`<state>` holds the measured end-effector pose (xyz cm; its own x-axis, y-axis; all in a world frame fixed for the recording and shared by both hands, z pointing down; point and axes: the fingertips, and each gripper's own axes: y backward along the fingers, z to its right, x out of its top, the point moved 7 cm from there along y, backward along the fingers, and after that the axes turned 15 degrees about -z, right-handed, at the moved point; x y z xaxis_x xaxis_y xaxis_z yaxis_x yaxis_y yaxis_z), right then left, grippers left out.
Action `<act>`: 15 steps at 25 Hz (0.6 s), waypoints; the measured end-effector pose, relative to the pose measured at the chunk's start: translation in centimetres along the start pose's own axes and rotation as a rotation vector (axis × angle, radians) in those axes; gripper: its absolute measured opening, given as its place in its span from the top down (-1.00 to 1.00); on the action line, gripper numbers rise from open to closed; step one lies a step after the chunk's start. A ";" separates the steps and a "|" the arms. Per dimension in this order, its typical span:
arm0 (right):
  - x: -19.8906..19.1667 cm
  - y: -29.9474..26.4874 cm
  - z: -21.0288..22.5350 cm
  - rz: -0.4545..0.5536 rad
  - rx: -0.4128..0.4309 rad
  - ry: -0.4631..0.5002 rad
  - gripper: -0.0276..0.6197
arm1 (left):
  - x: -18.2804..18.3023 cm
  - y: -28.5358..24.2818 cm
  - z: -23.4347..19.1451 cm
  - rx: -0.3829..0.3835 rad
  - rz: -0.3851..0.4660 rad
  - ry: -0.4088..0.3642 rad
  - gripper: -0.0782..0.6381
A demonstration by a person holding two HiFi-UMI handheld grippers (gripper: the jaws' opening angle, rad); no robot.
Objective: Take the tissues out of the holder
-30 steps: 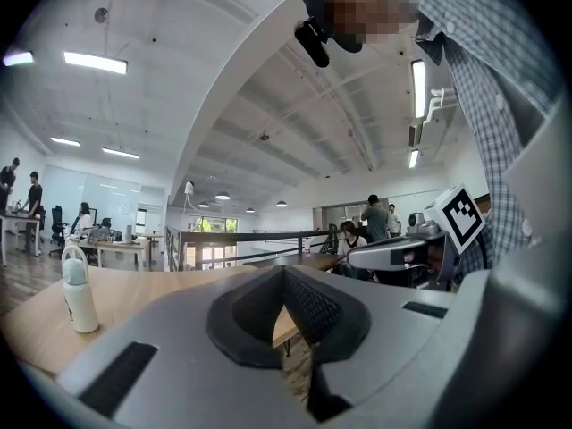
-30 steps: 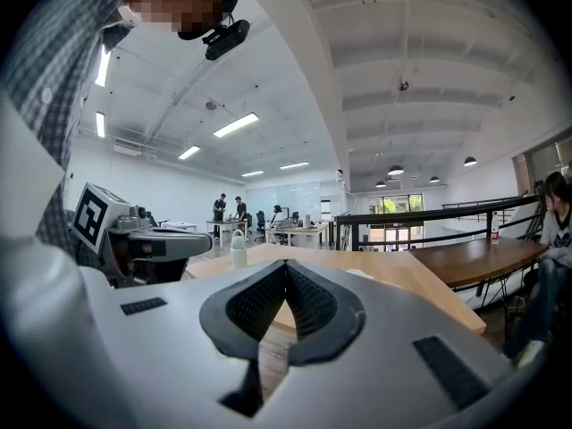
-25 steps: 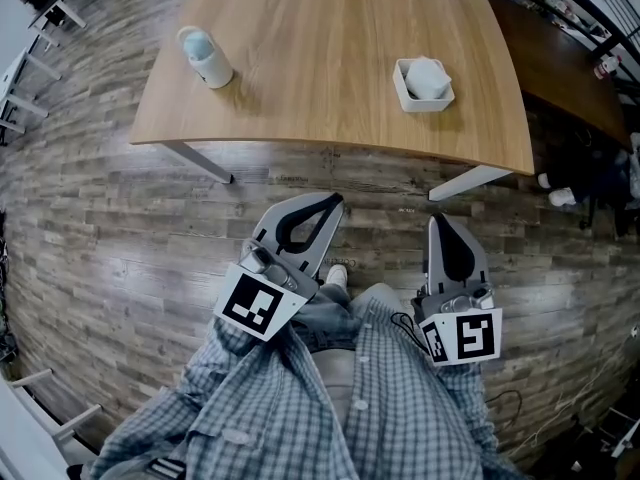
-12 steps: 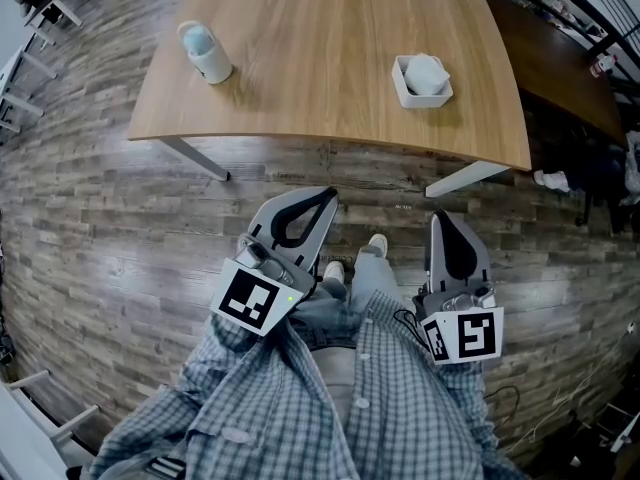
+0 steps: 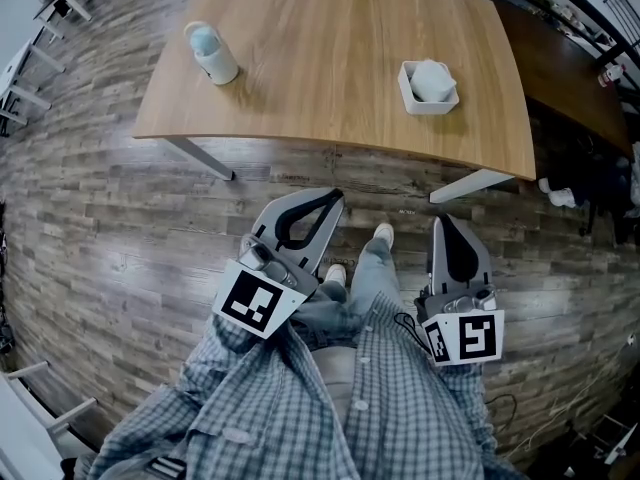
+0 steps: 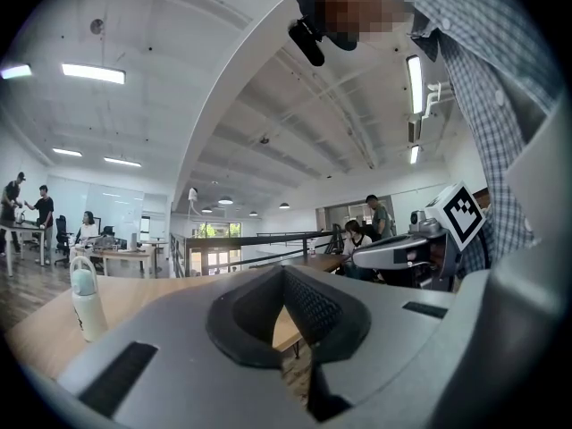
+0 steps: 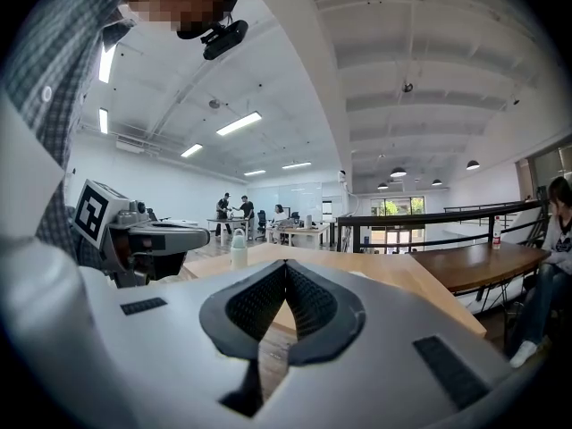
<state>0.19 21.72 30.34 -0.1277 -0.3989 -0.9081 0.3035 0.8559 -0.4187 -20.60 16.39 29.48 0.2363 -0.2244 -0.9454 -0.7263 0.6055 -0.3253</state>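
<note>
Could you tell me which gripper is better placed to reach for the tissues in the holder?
Probably the right gripper: the holder with the tissues sits toward the table's right side, almost straight ahead of it. The left gripper is farther off. Both pairs of jaws are shut.

Wooden table (image 5: 330, 48) bears a white bottle (image 5: 212, 53) left; tissue holder (image 5: 428, 106) right, well apart.

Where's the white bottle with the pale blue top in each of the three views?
Head view: white bottle, upper left, on the table's left end.
Left gripper view: far left, below mid-height.
Right gripper view: left of centre, around mid-height.
Shared landmark: the wooden table under it.
</note>
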 end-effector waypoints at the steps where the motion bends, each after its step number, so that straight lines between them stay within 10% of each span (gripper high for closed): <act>1: 0.1 -0.2 0.1 0.002 0.004 0.002 0.89 | 0.1 -0.1 -0.1 0.002 -0.001 -0.002 0.76; 15: 0.6 -3.4 3.0 -0.011 0.055 0.007 0.89 | 1.1 -3.5 -0.9 0.033 -0.020 0.003 0.76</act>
<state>1.94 17.57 31.20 -0.1373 -0.4056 -0.9037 0.3533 0.8323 -0.4272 -18.39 13.39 29.60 0.2484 -0.2393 -0.9386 -0.7000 0.6255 -0.3447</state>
